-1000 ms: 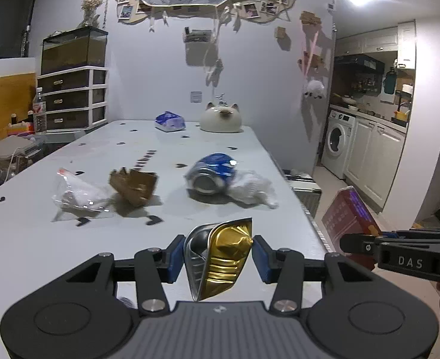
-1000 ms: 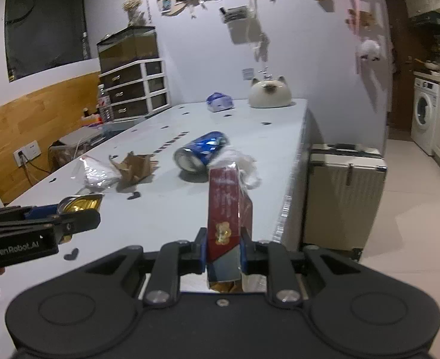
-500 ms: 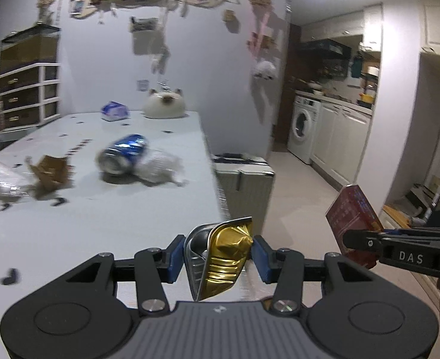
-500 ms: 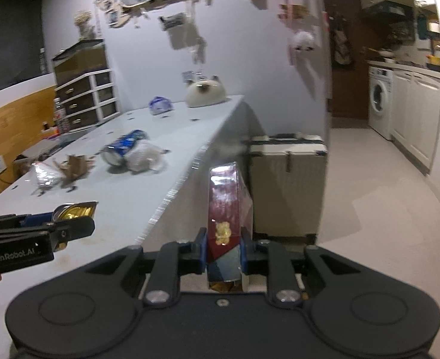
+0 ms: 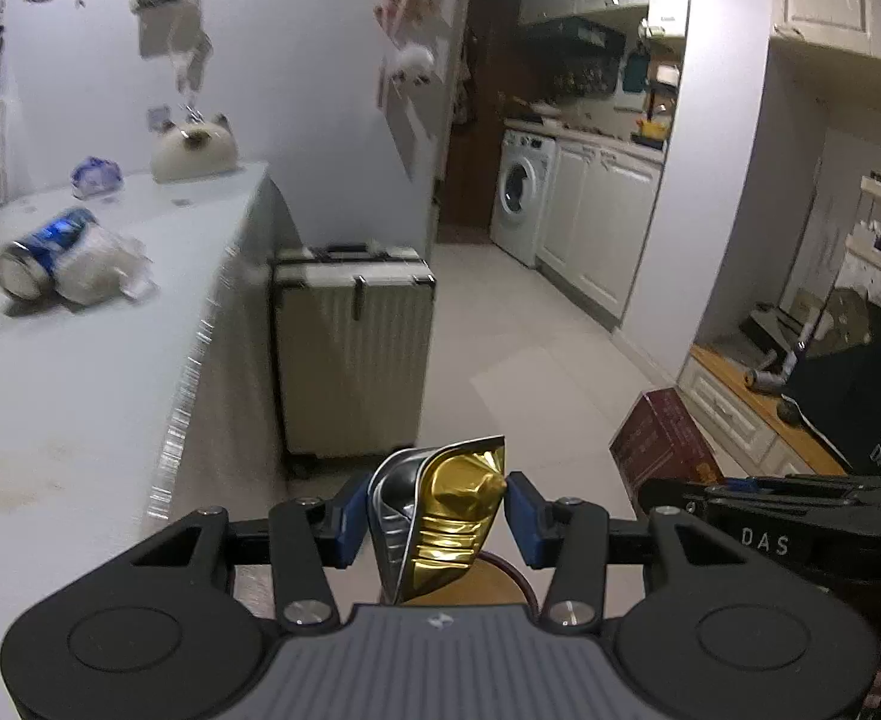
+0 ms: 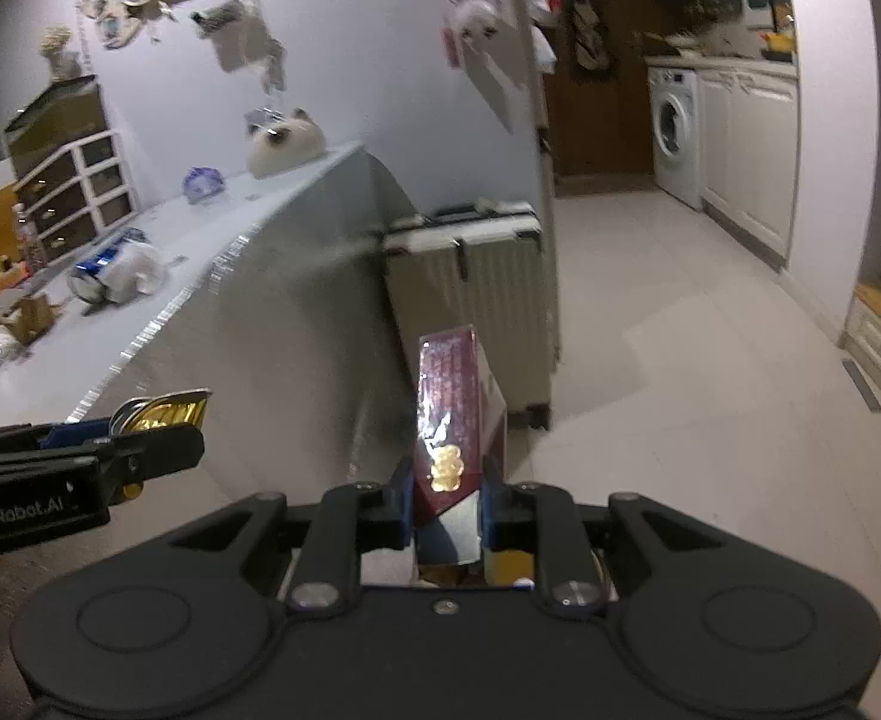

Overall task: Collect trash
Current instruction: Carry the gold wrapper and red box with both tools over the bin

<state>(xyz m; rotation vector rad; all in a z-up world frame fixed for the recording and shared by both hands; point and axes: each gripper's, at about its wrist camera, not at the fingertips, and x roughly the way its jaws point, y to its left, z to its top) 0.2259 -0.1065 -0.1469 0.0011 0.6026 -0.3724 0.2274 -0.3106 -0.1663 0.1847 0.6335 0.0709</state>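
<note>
A ribbed pale suitcase stands upright against the end of the long white surface. Beyond the suitcase, a washing machine sits beside white cabinets; a cat-shaped ornament rests on the surface's far end.

1. Below the left jaws, a brown round-edged thing is mostly hidden by the crushed gold can; what it is cannot be told.
2. Between the right jaws, the red carton has its lower end hidden behind the gripper body.
3. Far left of the right jaws, the table is cut off by the frame edge.

gold-and-silver crushed can — dark red carton, blue can
</note>
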